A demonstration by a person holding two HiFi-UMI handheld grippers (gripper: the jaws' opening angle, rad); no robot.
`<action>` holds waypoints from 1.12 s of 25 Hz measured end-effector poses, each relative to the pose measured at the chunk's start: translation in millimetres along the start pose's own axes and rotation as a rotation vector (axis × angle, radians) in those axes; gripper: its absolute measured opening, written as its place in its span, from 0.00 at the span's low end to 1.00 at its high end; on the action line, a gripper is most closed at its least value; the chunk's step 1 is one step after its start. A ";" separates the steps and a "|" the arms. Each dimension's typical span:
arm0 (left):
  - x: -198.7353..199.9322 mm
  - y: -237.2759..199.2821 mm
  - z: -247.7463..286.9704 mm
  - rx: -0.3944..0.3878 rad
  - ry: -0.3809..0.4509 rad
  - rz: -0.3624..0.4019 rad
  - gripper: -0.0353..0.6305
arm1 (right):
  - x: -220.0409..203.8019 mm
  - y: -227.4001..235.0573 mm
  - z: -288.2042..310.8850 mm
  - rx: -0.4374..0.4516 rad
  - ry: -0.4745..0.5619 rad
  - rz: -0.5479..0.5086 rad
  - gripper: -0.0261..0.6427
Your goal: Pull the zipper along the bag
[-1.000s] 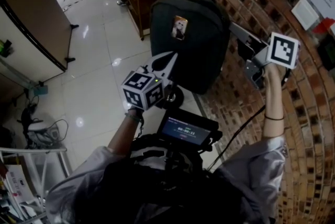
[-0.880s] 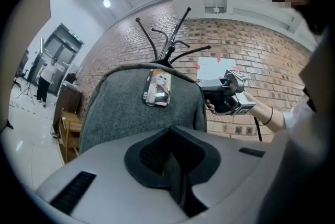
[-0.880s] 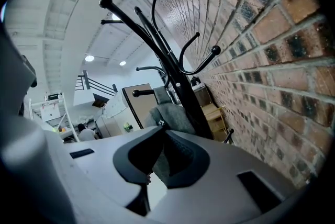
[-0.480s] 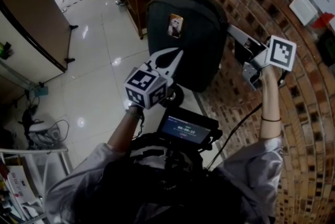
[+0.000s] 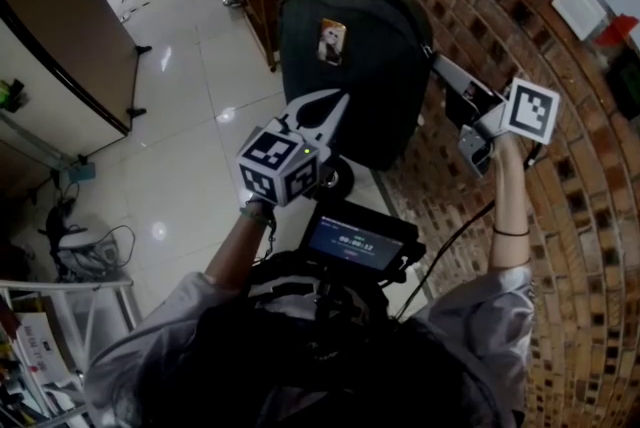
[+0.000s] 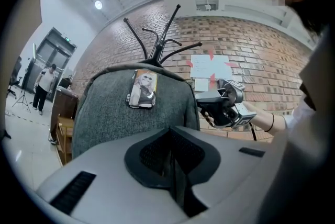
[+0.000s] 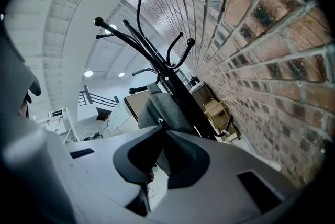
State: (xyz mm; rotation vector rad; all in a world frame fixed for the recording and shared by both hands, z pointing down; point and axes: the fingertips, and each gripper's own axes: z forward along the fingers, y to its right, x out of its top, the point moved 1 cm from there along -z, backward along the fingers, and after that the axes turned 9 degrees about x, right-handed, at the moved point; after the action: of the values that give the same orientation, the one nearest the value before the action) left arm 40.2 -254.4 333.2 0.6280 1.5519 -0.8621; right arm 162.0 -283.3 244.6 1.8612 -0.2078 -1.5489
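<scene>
Right gripper (image 5: 440,66) edged closer — jaws together, tips just beside the bag (image 5: 350,86)'s right edge; left gripper (image 5: 335,103), also closed, faces its front.

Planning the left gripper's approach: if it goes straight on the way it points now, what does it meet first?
Likely the front of the grey bag, below and right of its photo tag: the left gripper points straight at it. Depth is unclear.

In the head view, the left hand-held gripper (image 5: 335,104) has edged up and right, and its tip now overlaps the lower left edge of the bag (image 5: 365,76). The right hand-held gripper (image 5: 442,68) has dropped slightly at the right. The bag has slid toward the top of the frame.
</scene>
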 end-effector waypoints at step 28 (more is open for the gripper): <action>-11.3 12.5 2.7 -0.029 -0.026 -0.022 0.06 | -46.2 24.1 -29.8 -0.105 0.101 0.027 0.06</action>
State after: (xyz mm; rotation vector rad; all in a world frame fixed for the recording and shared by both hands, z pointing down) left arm 53.6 -248.5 342.0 0.5772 1.5475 -0.8599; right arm 183.9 -264.7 297.3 1.8413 -0.1034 -1.4160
